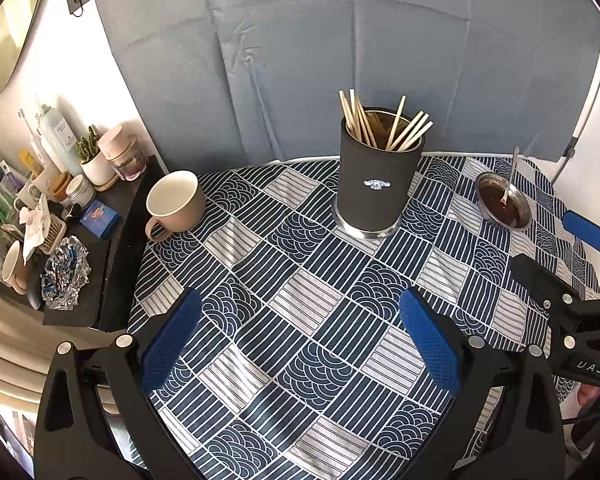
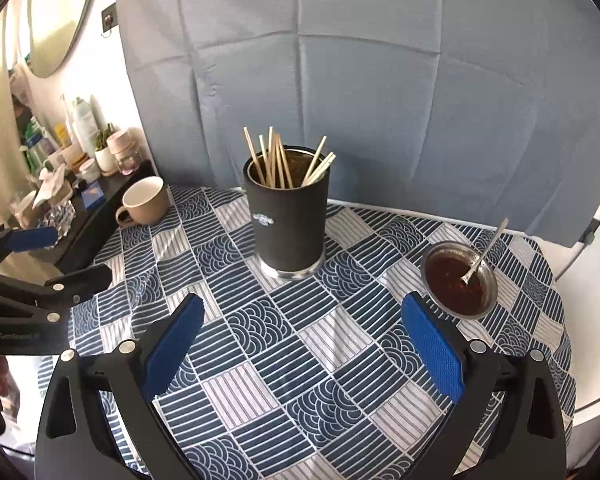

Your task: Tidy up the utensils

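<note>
Both my grippers are just hanging over the table right now, nothing in either one. My left gripper has its blue fingers spread wide apart above the patterned tablecloth, and my right gripper is spread the same way, empty too. In the left wrist view the right gripper pokes in from the right edge, also apart.

The black utensil holder stands upright toward the far middle of the table, on a shiny metal base, with a bunch of wooden chopsticks sticking out of the top, fanned to both sides. Off to the far right there's a small metal bowl of dark brown sauce with a metal spoon resting in it, handle leaning up and to the right. That bowl sits just past my right gripper's right finger.

Far left, near the table edge, a beige mug sits tipped toward the camera, handle near. Behind everything is a creased grey-blue backdrop.
</note>
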